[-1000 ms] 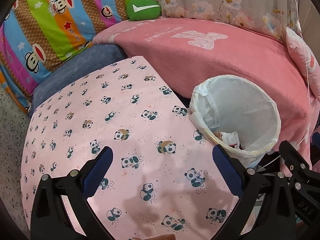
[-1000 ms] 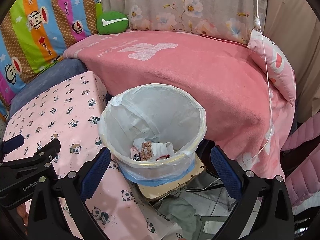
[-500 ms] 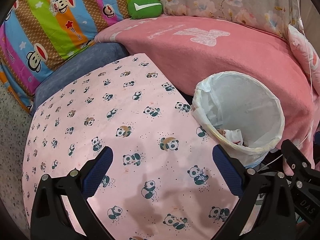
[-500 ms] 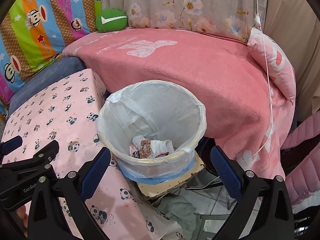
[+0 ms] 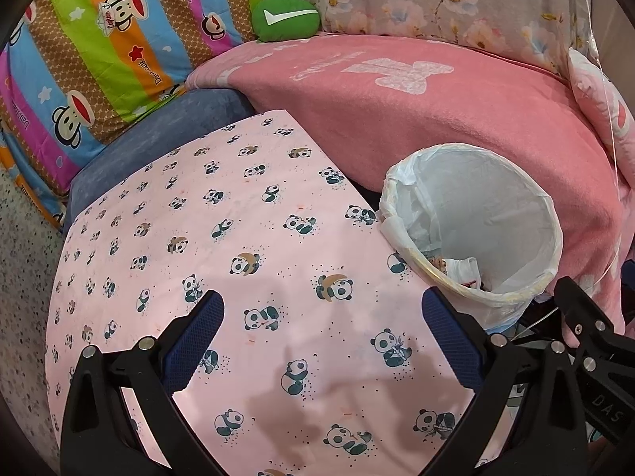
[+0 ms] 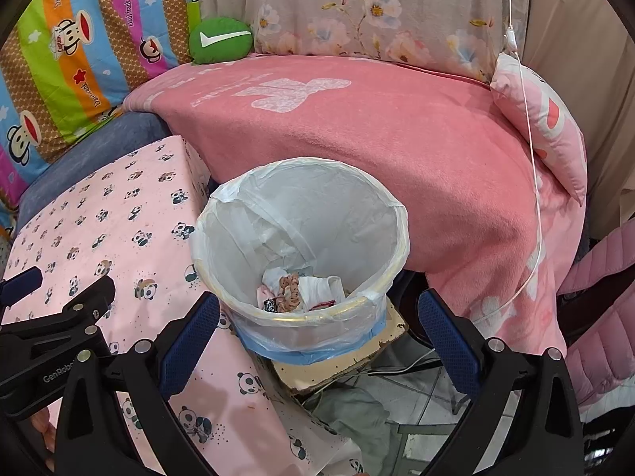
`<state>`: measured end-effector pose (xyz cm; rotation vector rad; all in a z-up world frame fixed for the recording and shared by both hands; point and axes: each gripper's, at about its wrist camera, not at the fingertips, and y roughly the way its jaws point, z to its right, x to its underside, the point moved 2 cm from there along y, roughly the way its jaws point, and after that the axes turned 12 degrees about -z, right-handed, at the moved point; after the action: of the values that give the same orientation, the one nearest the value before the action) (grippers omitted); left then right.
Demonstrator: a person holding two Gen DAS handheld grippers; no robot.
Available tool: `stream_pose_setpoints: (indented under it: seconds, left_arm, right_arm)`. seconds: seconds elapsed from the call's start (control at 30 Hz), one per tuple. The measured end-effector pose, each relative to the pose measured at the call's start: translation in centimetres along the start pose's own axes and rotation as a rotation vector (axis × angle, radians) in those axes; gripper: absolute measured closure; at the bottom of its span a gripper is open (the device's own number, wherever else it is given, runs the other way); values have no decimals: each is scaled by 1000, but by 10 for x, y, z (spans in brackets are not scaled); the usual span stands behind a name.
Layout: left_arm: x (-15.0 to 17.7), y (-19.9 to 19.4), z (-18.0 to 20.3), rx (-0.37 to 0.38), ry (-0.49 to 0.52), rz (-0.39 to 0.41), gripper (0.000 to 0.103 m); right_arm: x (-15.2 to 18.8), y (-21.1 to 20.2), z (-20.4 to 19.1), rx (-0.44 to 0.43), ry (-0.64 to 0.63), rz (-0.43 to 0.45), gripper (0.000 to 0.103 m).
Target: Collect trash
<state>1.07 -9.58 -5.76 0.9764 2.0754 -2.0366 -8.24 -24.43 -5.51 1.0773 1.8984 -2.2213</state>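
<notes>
Left wrist view: left gripper (image 5: 322, 319) is released, jaws spread wide w/ nothing between them, hovering over the panda-print worktop (image 5: 238, 238). Vs 1 s ago the cam has eased back a bit; the trash bin (image 5: 472, 230) now sits slightly lower, at approx 3 o'clock of the frame. The worktop surface is bare of litter as far as this view shows, same as before. Part of the right gripper's body pokes in at 4 o'clock. Green cushion (image 5: 286, 18) at 12 o'clock on the pink blanket (image 5: 416, 111).

Right wrist view: right gripper (image 6: 317, 323) also released, jaws wide apart, nothing held, aimed down at the bin, w/ the near rim just between the fingertips. Bin has drifted a little toward 12 o'clock vs 1 s ago, so the gripper seems to be pulling back/up. Trash (image 6: 297, 287) (crumpled white paper, a brownish knobbly bit, dark scraps) lies at the bottom of the white liner bag (image 6: 278, 214); no change in the pile. Left gripper's body visible at 8 o'clock over the worktop. White cable (image 6: 532, 158) hangs at 2 o'clock.

Judgement: both grippers empty + retreating, trash in the bin, no loose items seen, so the task looks about done, or it's a pause before hunting for more.
</notes>
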Motion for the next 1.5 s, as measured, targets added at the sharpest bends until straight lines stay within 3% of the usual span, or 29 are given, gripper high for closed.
stream_pose_setpoints:
  seconds: [1.5]
  left_arm:
    - [1, -4, 1, 0, 7, 19, 7]
  right_arm:
    - [-1, -2, -2, -6, 5, 5, 4]
